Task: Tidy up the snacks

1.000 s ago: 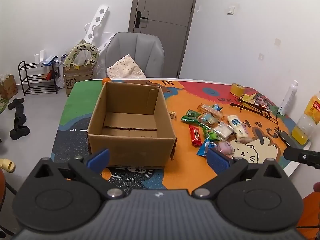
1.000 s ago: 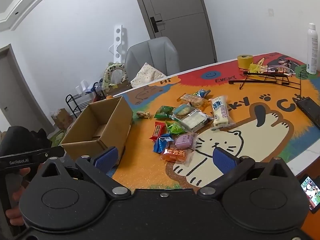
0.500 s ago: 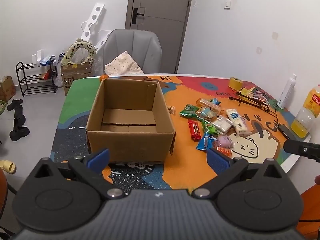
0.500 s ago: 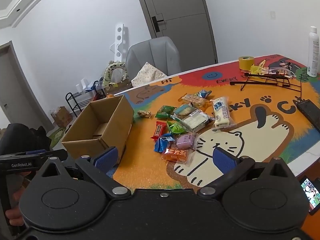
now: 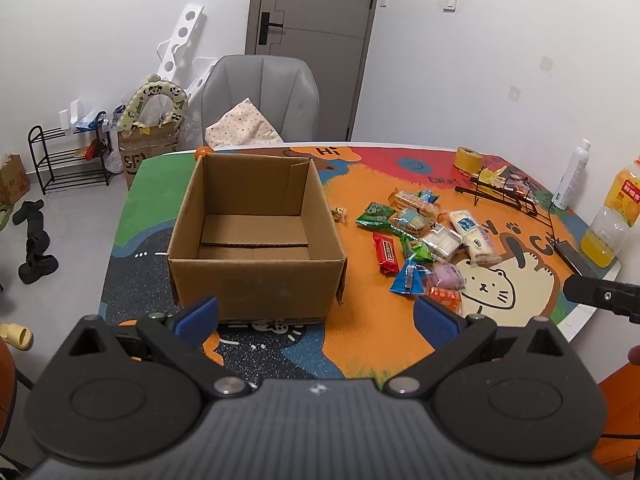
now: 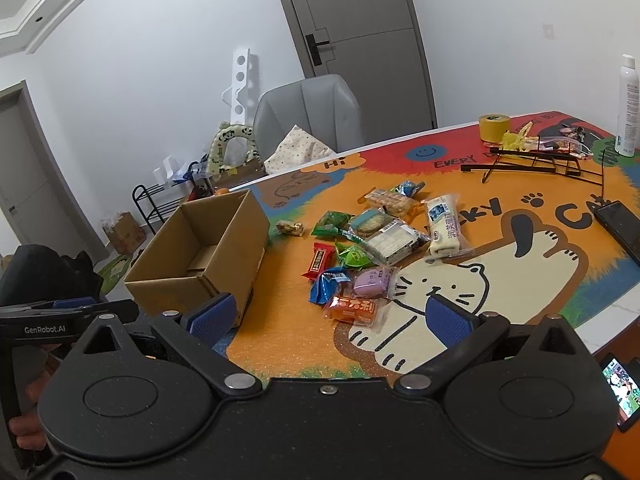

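An empty brown cardboard box (image 5: 256, 240) (image 6: 208, 248) stands open on the left half of the colourful table mat. To its right lies a heap of wrapped snacks (image 5: 424, 240) (image 6: 372, 248): a red bar (image 6: 318, 260), a blue packet (image 6: 326, 285), a purple one (image 6: 374, 282), an orange one (image 6: 354, 308), a long white roll (image 6: 444, 226). My left gripper (image 5: 316, 318) hangs open in front of the box, holding nothing. My right gripper (image 6: 328, 318) is open too, just short of the orange packet.
A black wire rack (image 6: 528, 160), a yellow tape roll (image 6: 494, 126), a white spray bottle (image 6: 628, 106) and a phone (image 6: 618, 226) sit at the table's right side. A juice bottle (image 5: 610, 220) stands near the edge. A grey chair (image 5: 260, 100) is behind the table.
Both grippers have drawn back and risen slightly, so box and snacks look a little smaller and farther. Jaws stayed open; nothing on the table moved.
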`<state>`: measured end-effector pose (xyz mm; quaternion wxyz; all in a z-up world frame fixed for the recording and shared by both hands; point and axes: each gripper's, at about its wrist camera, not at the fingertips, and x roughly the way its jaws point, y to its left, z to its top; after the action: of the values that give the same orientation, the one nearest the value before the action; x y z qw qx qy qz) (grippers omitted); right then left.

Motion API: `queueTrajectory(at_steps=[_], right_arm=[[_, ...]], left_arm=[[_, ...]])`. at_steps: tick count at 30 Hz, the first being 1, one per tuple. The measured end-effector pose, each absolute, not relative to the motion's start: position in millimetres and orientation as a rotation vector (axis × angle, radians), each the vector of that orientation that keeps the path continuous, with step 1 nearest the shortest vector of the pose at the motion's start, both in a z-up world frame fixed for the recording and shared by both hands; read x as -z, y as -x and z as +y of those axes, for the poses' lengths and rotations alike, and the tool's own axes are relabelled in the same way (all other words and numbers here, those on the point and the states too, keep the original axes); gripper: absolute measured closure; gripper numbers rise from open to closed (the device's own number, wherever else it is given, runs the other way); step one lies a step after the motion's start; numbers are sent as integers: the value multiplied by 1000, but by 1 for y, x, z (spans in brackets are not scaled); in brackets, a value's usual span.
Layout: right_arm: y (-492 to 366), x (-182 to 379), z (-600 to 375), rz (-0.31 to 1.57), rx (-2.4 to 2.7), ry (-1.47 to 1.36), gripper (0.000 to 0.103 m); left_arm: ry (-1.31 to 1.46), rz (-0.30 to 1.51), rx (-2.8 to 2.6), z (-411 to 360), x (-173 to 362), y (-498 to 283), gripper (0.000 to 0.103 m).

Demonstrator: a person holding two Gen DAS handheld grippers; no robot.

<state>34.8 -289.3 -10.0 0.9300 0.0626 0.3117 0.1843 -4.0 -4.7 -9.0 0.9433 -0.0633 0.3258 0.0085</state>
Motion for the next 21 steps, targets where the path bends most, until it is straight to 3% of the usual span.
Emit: queueTrajectory(at_steps=[21], right_arm=[[-36,9,-290,642,-373,-120,0]], left_arm=[[111,661,-7,-10,5,6,0]])
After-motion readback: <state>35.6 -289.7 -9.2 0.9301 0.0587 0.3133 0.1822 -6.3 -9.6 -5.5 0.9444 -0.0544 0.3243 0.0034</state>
